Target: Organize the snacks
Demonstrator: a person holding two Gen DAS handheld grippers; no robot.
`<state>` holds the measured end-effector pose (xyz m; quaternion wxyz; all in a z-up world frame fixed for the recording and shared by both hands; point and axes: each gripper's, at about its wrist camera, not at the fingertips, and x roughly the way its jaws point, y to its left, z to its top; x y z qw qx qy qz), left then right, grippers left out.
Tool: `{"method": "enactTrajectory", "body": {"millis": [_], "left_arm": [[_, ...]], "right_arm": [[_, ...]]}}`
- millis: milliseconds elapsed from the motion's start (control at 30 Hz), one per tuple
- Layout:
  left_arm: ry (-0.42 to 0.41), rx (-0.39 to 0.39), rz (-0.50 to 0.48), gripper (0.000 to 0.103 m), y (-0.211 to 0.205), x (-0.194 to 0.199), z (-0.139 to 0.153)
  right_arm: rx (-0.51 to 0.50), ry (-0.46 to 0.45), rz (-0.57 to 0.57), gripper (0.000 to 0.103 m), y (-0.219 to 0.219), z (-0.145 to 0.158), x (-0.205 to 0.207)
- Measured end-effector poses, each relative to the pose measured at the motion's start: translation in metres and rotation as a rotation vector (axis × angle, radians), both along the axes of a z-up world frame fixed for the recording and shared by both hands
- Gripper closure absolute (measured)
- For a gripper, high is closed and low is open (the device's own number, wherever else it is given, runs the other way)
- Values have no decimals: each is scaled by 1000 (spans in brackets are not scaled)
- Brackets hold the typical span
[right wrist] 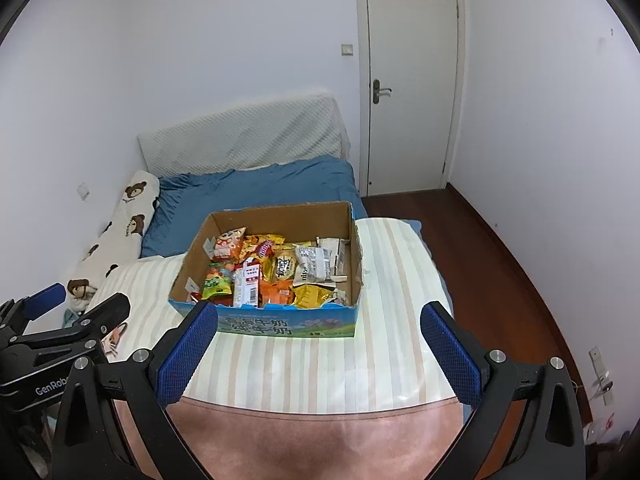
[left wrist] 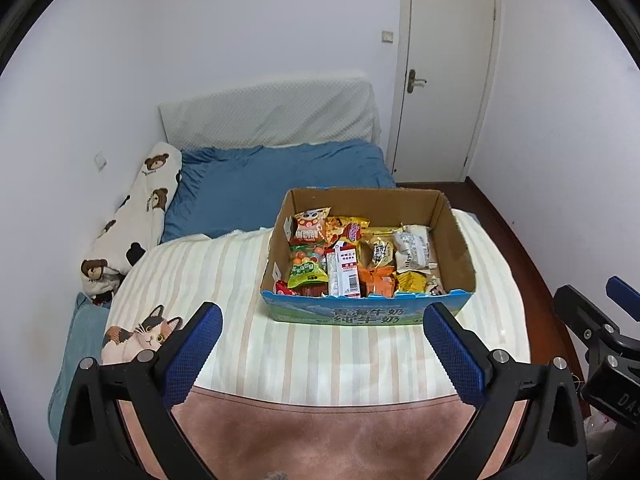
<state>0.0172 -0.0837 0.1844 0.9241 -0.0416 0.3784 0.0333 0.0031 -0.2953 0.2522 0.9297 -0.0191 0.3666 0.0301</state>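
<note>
Left wrist view: box [left wrist: 368,316] sits mid-frame on the striped cover [left wrist: 320,356], its printed blue front wall facing the camera
Right wrist view: same box [right wrist: 280,326] left of centre, with the left gripper's body at the lower left edge
Snacks: packets [left wrist: 360,260] fill the box floor in a loose jumble; green bag [left wrist: 306,272] at lower left, white carton [left wrist: 346,276] upright in the middle, grey-white pouch [left wrist: 414,252] at right, orange packs [left wrist: 376,280] toward the front
Handling: probably light, crinkly foil and film bags, soft and slippery; contents likely crush easily, so pinch a sealed edge or corner instead of the belly
Carton: looks stiff, best taken across its narrow faces
Box: thin cardboard with a torn front rim, likely to flex if lifted by one wall
Left gripper [left wrist: 322,316]: jaws spread wide, holding nothing, touching nothing, short of the box
Right gripper [right wrist: 318,316]: jaws equally wide apart, empty; its left fingertip [right wrist: 200,324] overlaps the box's front corner in the frame, contact not clear
Bed: blue quilt [left wrist: 280,176] and bear pillow [left wrist: 136,216] behind the box, upper left
</note>
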Motion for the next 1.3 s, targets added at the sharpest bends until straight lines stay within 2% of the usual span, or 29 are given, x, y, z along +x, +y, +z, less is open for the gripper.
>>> {"method": "enactTrajectory", "body": {"millis": [500, 967, 1300], "left_arm": [[59, -3, 37, 0, 11, 63, -32], [192, 12, -7, 0, 10, 119, -71], [270, -9, -47, 0, 1, 138, -84]], "right_arm": [[-23, 51, -61, 0, 0, -44, 64], [-12, 199, -59, 0, 0, -96, 122], [-20, 270, -58, 0, 1, -111, 140]]}}
